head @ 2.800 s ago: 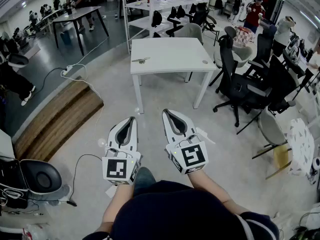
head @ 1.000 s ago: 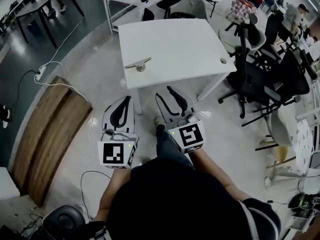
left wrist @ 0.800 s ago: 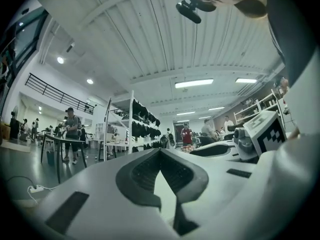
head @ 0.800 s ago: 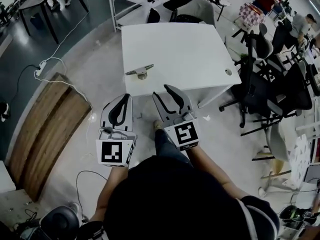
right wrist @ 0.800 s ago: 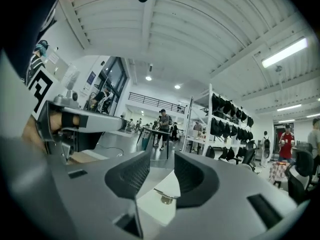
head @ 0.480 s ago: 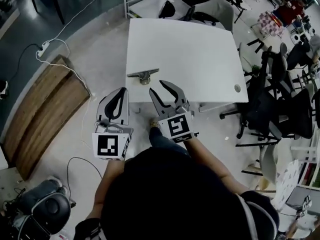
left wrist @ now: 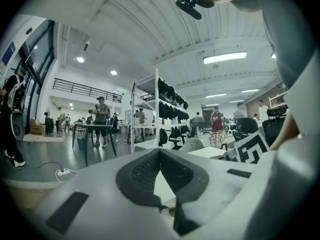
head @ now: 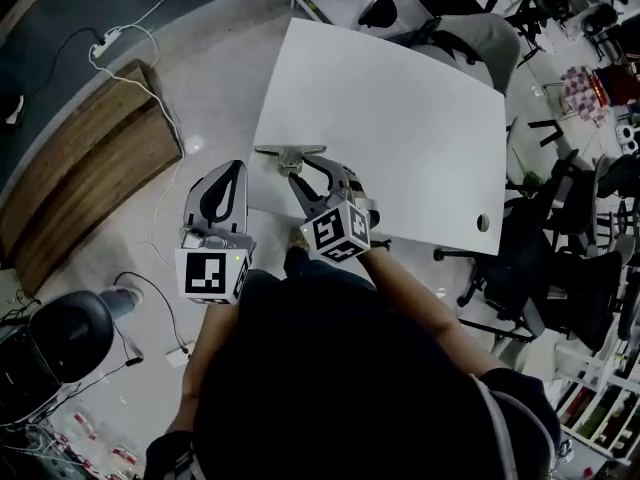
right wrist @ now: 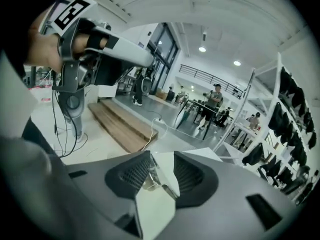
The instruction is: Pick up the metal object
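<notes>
Metal object (head: 289, 154) lies at the near-left edge of the white table (head: 400, 118). Your right gripper (head: 308, 171) holds its 2 jaws apart with the object between them. Your left gripper (head: 236, 167) hangs beside the table, jaws together, empty.

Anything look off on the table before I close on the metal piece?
Nothing looks spilled, damaged or askew. The metal object sits on the white table, close to its near edge, and shows between the open jaws of the right gripper. The left gripper is shut, beside the table.
</notes>
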{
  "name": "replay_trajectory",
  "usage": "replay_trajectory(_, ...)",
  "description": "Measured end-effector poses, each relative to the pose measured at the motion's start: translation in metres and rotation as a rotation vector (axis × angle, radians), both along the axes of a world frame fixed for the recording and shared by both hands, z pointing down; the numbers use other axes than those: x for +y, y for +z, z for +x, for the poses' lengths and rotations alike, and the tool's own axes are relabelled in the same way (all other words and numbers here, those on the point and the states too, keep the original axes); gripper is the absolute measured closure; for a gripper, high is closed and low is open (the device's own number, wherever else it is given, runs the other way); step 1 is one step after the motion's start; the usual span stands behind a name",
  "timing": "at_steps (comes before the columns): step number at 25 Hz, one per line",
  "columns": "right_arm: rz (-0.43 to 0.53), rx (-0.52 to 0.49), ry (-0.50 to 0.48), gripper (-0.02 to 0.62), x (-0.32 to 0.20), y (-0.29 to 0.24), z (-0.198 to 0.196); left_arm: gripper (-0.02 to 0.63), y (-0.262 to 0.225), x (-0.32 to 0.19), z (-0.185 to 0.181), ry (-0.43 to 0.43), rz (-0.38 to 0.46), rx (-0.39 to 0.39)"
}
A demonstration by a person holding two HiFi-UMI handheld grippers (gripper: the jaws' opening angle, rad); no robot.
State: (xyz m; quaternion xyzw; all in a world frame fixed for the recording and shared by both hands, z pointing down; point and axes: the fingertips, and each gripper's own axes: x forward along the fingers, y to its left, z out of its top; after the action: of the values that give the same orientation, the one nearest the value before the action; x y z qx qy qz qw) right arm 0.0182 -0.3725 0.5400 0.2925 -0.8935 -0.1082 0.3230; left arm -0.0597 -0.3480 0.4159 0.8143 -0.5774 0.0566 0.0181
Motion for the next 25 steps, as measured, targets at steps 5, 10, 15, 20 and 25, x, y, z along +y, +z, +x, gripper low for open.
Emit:
replay_trajectory(5, -0.038, 0.181, -0.093, 0.44, -0.008, 0.051, -0.007, 0.583, 0.021, -0.008, -0.002, -0.017, -0.061, -0.013)
replay_trajectory(10, -0.067, 0.358, -0.135, 0.442, -0.02, 0.087, -0.008, 0.583, 0.027, -0.021, -0.002, -0.004, -0.089, 0.0)
replay_trajectory(15, -0.032, 0.552, -0.199, 0.456, -0.024, 0.107, -0.015, 0.583, 0.022, -0.033, -0.005, 0.032, -0.113, 0.026)
replay_trajectory(20, 0.046, 0.672, -0.217, 0.48, -0.03, 0.118, -0.02, 0.583, 0.017, -0.04, -0.01, 0.063, -0.13, 0.02)
replay_trajectory(25, 0.092, 0.712, -0.188, 0.503, -0.039, 0.122, -0.023, 0.583, 0.021, -0.043, -0.013, 0.085, -0.148, 0.026)
